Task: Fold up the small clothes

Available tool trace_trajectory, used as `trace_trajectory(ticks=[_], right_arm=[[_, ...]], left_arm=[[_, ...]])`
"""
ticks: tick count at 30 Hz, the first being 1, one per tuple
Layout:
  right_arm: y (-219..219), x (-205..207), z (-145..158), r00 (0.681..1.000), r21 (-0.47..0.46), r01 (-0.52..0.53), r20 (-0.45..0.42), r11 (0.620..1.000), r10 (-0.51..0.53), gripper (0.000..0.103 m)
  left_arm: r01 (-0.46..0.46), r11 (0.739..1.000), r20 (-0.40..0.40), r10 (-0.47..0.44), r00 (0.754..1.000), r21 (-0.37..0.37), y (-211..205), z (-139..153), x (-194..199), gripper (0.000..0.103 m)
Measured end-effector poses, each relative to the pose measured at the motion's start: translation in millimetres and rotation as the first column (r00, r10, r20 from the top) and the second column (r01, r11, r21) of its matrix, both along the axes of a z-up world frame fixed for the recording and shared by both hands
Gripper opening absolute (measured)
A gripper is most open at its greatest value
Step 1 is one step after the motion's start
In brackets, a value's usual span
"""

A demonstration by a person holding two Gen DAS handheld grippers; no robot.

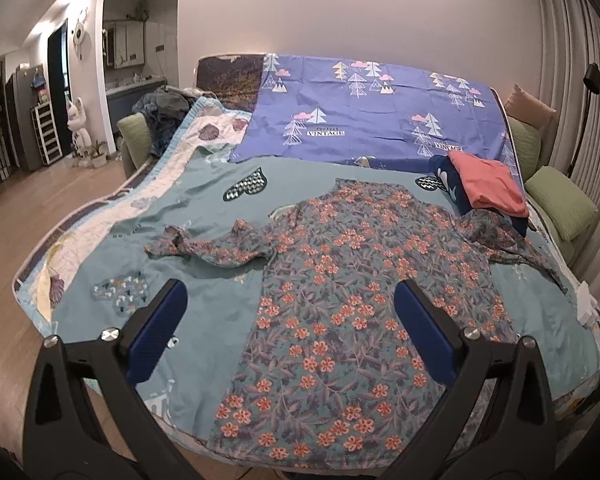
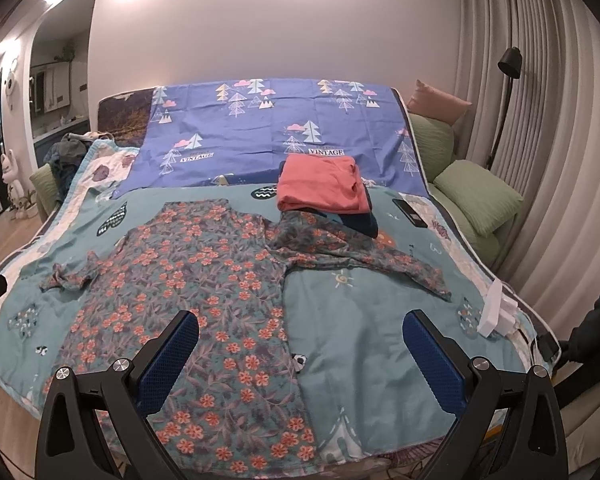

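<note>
Floral garment [image 1: 340,280] spread flat on teal bed cover [image 1: 204,208], sleeves out; folded coral cloth [image 1: 488,188] beyond, wood floor left. Left gripper [image 1: 290,320] fingers spread wide, empty, hovering above hem.

Right wrist: same garment, curtain [image 2: 520,120] right. Right gripper [image 2: 300,346] fingers wide apart, empty, hovering.

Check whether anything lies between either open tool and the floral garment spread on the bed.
Nothing visible does. The left tool and right tool both hang open over the floral garment. The folded coral garment sits farther back by one sleeve, outside either approach.
</note>
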State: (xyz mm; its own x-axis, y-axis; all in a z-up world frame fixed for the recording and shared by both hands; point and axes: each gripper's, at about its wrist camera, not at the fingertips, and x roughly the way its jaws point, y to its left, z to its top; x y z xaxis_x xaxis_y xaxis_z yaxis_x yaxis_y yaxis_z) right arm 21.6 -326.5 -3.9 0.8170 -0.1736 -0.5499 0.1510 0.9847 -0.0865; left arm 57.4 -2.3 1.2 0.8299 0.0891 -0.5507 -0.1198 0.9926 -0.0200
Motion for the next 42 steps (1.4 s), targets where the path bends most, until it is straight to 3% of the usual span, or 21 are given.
trace_trajectory(ticks=[7,19,35,42], right_arm=[[-3.6,2.4,-0.1,1.0,0.015,-0.009,-0.006,1.0,0.009,0.103],[-15.8,5.8,-3.7,1.0,0.059,-0.015,-0.01,0.998,0.015,0.103],[-21.4,4.6,-4.0,1.0,0.062,-0.022,0.009,0.998,0.021,0.103],[-58.6,12.9,-2.6,1.0,0.09,0.005,0.025,0.996,-0.007,0.103]], left_arm=[[0.037,0.994,0.034,-0.04,0.999,0.104,-11.7,5.9,1.8,0.103],[0.11,0.994,0.006,-0.11,0.994,-0.019,-9.2,6.9,4.7,0.103],[0.114,0.993,-0.004,-0.114,0.993,0.02,-21.6,5.4,7.0,0.103],[0.214,0.971,0.005,-0.216,0.976,0.109,-69.3,21.5,25.3,0.103]])
